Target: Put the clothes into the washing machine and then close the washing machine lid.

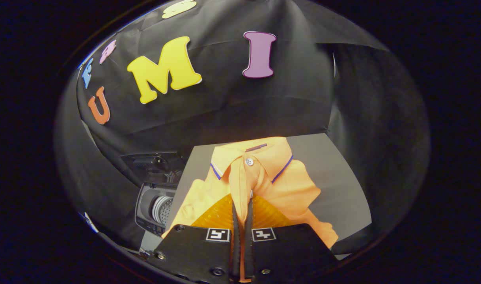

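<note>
my claw [242, 205] has its two fingers pinched nearly together on the front placket of the orange polo shirt [264, 177], just below the buttoned collar (blue trim along its edge). the shirt hangs bunched from my fingers above the grey table [335, 185]. the washing machine [155, 207], its drum opening showing, sits off to my left, beside the table.

One shirt [260, 177] (orange), one washing machine [155, 211]
</note>
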